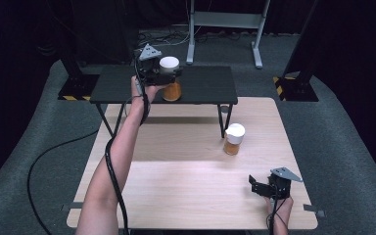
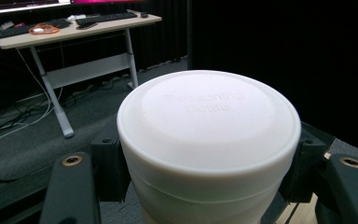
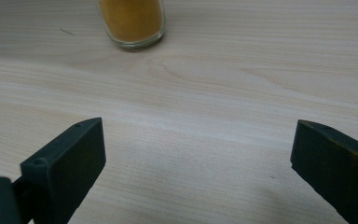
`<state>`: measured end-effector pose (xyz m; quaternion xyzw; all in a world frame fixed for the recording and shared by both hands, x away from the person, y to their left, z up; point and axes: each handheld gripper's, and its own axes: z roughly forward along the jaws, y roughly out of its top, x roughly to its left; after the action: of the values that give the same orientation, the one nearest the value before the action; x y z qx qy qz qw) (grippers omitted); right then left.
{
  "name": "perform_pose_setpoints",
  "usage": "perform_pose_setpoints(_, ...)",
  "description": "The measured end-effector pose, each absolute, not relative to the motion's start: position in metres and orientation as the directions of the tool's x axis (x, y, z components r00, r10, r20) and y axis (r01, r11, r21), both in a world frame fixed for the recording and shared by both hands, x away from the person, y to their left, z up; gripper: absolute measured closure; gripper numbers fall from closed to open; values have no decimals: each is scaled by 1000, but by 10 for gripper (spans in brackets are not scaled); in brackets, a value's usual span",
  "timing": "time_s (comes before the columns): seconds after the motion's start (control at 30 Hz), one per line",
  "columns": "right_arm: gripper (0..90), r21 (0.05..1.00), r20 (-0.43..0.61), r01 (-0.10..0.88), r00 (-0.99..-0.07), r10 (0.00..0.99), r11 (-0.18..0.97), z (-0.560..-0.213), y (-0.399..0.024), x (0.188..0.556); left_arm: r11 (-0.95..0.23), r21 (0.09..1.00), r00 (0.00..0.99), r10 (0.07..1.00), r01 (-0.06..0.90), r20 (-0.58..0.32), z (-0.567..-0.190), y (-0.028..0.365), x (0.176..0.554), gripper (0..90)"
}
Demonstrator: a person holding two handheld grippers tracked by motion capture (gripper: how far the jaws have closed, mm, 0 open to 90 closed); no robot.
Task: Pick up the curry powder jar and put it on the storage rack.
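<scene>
Two glass jars of orange powder with white lids are in play. One jar (image 1: 170, 83) is over the black side table (image 1: 205, 85), gripped at its white lid (image 2: 207, 126) by my left gripper (image 1: 165, 72), whose jaws press on both sides of the lid. Whether that jar rests on the black table or hangs just above it I cannot tell. The other jar (image 1: 234, 139) stands upright on the wooden table (image 1: 176, 181); its base (image 3: 131, 21) shows ahead of my right gripper (image 1: 260, 186). That gripper is open near the front right corner, nothing between its jaws.
The low black side table stands across the far edge of the wooden table, its legs reaching down onto it. A cable (image 1: 112, 171) trails along the left forearm. Beyond, grey floor, dark stands and a desk frame (image 1: 225, 29).
</scene>
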<state>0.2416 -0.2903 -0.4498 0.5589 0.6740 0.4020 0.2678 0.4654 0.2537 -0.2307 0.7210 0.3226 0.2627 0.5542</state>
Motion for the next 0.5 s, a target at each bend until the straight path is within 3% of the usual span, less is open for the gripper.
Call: perform_pose_setpoints(0.5, 22, 844, 91, 534, -234, 968, 49, -450, -291, 241, -196, 960, 650, 760, 198, 21, -226, 252, 465, 305)
